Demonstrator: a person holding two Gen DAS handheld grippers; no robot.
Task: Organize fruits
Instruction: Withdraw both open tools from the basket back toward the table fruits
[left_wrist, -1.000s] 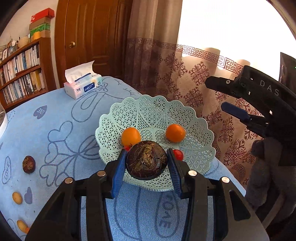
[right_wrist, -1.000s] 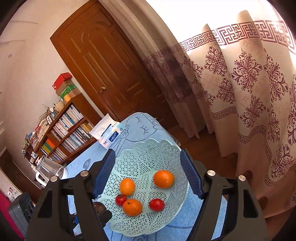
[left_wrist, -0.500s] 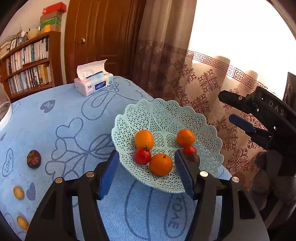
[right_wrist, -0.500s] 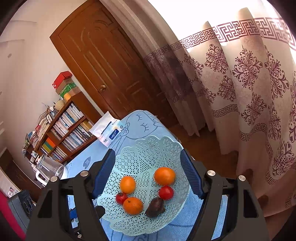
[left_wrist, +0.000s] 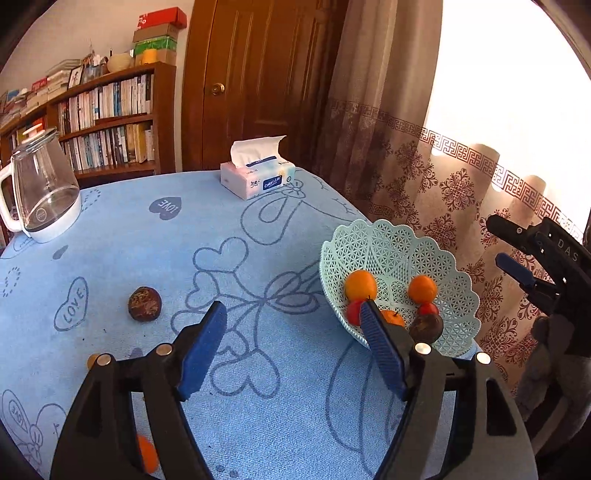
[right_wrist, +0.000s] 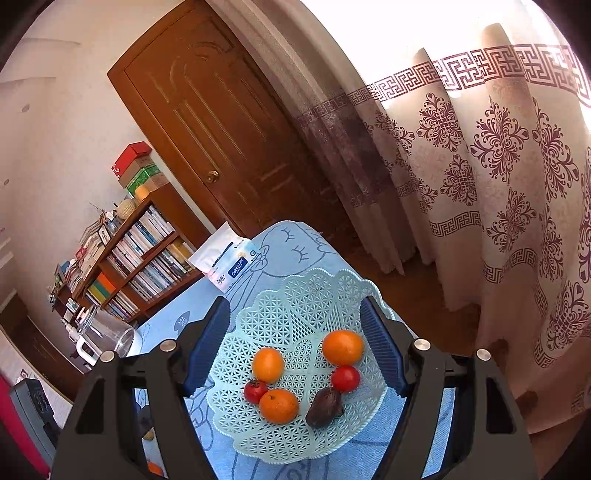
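Here the left gripper (left_wrist: 291, 328) stands wide and empty; a dark passion fruit (left_wrist: 144, 303) lies on the tablecloth (left_wrist: 229, 221) just beyond its left finger. The right gripper (right_wrist: 295, 343), equally wide and empty, frames the mint basket (right_wrist: 295, 306) holding another passion fruit (right_wrist: 325, 406).

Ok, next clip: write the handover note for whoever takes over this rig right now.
Left gripper: open, holding nothing, over the blue tablecloth.
Right gripper: open, holding nothing, above the basket.
Done: the basket holds three oranges, two red fruits and one dark passion fruit.
Left: a second dark passion fruit lies on the cloth to the left of the basket; an orange fruit shows near the bottom edge, and a small yellowish one peeks beside the left gripper's body. These go into the basket.
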